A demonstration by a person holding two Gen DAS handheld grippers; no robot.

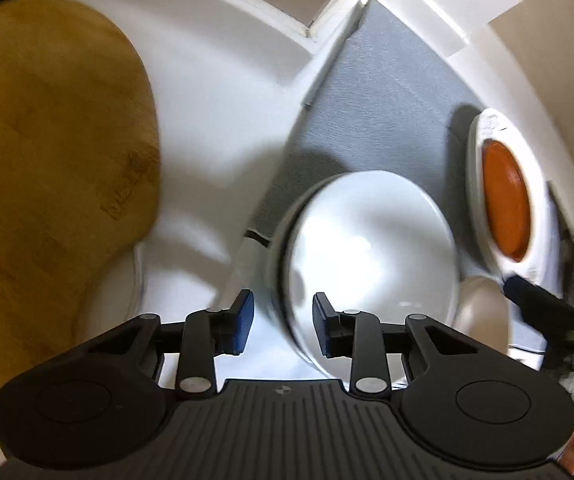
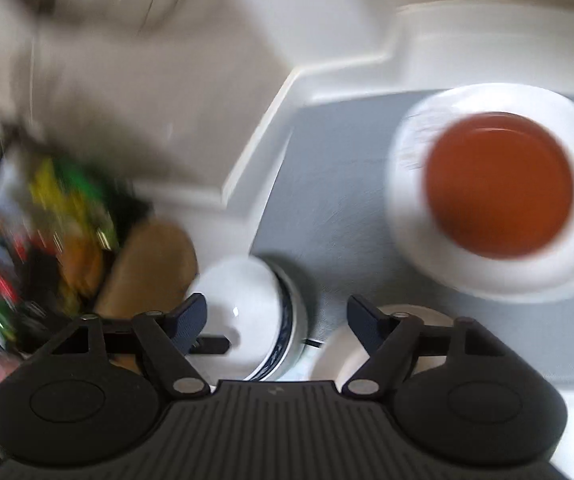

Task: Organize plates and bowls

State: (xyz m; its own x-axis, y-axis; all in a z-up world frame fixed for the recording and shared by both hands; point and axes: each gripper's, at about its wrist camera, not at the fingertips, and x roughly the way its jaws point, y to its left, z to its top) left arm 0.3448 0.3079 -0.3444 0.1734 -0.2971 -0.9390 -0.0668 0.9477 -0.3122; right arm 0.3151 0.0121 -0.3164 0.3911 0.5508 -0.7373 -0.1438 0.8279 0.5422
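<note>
Roughly, left to right, taking the grey mat as landmark. Far left of the mat, a wooden board lies on the white bench, well apart from the mat's edge. At the mat's near left corner sits a white bowl with a blue-patterned outer wall, partly on the mat, partly over its edge. Left tongs hover over this bowl's near rim: one blue pad outside the wall, the other over the inside, a gap showing on each side, so the tongs are spread narrowly with the rim between them and not pinched on it. Right of the bowl, at the mat's near edge, a pale round dish is partly seen; its shape cannot be told. Further right on the mat, a white plate carries an orange-brown dish in its middle; both blurred. Right tongs are spread wide and hold nothing, hanging above the mat's near edge between the white bowl and the pale dish. In the right wrist view, a smear of coloured clutter lies off the mat's left side, too blurred to name.
</note>
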